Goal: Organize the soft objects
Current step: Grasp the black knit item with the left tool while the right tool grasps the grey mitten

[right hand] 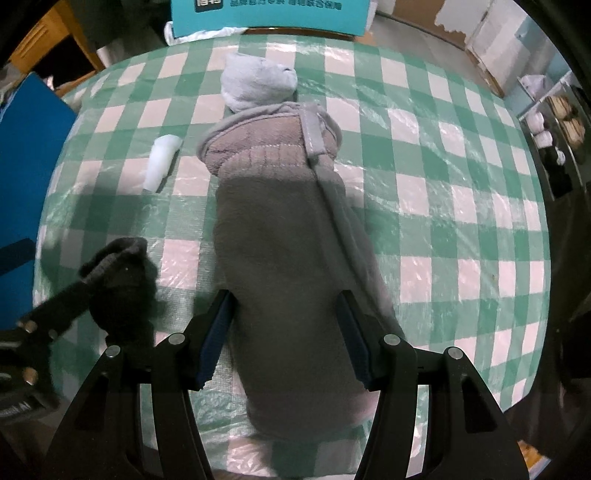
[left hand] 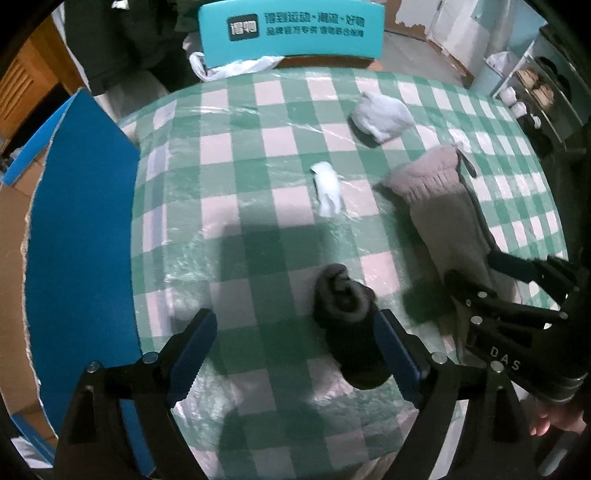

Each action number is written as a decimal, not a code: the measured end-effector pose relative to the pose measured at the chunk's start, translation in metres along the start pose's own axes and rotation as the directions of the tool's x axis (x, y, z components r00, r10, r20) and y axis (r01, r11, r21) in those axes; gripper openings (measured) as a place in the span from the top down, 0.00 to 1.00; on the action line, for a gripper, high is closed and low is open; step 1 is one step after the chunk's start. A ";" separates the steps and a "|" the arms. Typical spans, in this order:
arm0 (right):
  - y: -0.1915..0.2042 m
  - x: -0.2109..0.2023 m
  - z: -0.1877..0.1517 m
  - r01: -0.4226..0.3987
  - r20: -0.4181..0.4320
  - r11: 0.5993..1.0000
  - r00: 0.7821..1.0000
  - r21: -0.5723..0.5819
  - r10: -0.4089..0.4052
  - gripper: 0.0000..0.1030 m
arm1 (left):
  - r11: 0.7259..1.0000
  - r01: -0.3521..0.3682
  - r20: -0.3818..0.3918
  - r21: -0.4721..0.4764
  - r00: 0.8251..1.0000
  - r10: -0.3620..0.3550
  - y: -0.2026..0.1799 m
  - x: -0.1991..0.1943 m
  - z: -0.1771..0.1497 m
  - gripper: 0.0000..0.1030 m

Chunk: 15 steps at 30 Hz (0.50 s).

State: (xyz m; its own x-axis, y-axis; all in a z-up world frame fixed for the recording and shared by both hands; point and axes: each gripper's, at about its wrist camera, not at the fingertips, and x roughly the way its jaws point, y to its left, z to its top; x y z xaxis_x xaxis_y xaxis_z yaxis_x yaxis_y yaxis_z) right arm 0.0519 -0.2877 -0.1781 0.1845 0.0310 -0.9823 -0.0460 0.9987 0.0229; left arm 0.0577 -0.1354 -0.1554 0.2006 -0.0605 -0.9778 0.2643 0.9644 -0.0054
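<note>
R tool (right hand: pixel 282 338) spread wide, straddling the grey fleece garment (right hand: pixel 284 236) at 12 o'clock on the surface (right hand: pixel 461 206), prob. lining up a grab; L tool (left hand: pixel 295 354) also unclenched, dark sock (left hand: pixel 347 317) touching its 3 o'clock finger.

- The near end of the grey-brown glove (right hand: pixel 288 280) is covered by the right gripper (right hand: pixel 282 334), so how far the fingers close on it cannot be told.
- In the left wrist view the same glove runs under the right gripper's frame near the table's right edge.
- The dark sock (left hand: pixel 349 317) has its near end hidden behind the left gripper's (left hand: pixel 295 354) right finger; touching or just beside, unclear.
- The teal box (left hand: pixel 291 31) beyond the table's far edge is cut off by the picture's top (its print is too blurred to read).
- The shelf items (left hand: pixel 535 88) past the far right corner are too small to identify.
</note>
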 end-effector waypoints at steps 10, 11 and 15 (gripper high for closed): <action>0.009 0.000 -0.007 -0.012 0.008 0.999 1.000 -0.037 0.012 0.45 | 1.000 -0.010 -0.022 0.025 1.000 0.010 -0.019 0.011 0.001 0.14; 0.008 0.000 -0.008 -0.016 0.010 0.999 1.000 -0.038 0.016 0.45 | 1.000 -0.007 -0.029 0.023 1.000 0.007 -0.019 0.014 0.002 0.14; -0.007 0.000 -0.003 -0.036 0.016 0.999 0.999 -0.036 0.037 0.45 | 1.000 -0.002 -0.047 0.017 0.999 0.003 -0.022 0.025 0.005 0.14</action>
State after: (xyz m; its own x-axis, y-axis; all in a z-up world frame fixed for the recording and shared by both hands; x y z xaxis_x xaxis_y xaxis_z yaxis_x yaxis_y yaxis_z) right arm 0.0494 -0.2950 -0.1791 0.1984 0.0683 -0.9777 -0.0877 0.9948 0.0517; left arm 0.0614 -0.1597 -0.1791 0.1565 -0.0458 -0.9866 0.2802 0.9600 -0.0001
